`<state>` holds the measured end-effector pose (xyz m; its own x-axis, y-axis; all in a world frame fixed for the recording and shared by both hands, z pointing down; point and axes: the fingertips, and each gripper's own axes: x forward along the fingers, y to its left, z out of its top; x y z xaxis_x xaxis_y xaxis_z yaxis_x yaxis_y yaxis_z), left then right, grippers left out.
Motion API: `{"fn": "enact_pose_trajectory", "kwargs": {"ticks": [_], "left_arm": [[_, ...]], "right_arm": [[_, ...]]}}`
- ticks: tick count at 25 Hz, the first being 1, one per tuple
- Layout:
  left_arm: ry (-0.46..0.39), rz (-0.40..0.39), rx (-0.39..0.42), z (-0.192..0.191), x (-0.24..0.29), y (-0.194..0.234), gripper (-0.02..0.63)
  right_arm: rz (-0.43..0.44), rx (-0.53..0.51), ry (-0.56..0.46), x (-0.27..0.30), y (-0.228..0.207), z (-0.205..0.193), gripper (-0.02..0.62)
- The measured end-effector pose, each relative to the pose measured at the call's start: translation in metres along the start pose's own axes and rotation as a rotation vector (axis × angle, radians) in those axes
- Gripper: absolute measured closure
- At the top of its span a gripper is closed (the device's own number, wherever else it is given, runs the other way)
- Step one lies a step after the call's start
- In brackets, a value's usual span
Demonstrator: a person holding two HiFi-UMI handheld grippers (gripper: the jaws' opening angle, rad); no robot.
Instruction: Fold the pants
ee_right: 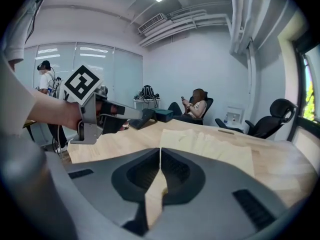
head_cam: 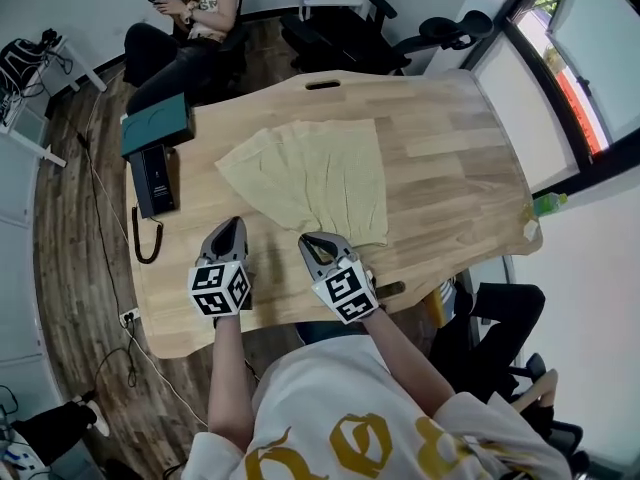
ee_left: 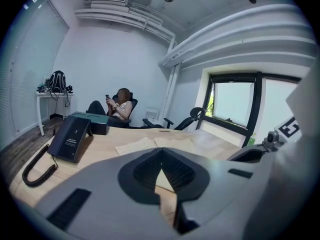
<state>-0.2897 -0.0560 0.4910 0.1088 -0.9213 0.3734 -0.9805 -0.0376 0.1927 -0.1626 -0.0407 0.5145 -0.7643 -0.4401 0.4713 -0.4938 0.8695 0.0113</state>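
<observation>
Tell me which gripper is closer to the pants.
The right gripper: its tip is at the pants' near edge, while the left gripper is over bare table beside them.

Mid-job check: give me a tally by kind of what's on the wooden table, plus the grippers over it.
pants: 1
desk phone: 1
teal box: 1
grippers: 2 (left gripper, right gripper, both shut and empty)
Total: 5
</observation>
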Motion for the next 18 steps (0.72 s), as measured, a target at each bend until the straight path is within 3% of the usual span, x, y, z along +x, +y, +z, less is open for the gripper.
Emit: {"fn": "enact_pose_trajectory", "kwargs": {"ticks": [11, 18], "left_arm": [[0.109, -0.039, -0.024, -0.021, 0.066, 0.025, 0.598], [0.187, -0.038, 0.025, -0.035, 0.1, 0.035, 0.597]], "right_arm": [[0.117, -0.002, 0.124, 0.035, -0.001, -0.041, 0.588], [0.09, -0.014, 0.21, 0.043, -0.016, -0.064, 0.588]]}}
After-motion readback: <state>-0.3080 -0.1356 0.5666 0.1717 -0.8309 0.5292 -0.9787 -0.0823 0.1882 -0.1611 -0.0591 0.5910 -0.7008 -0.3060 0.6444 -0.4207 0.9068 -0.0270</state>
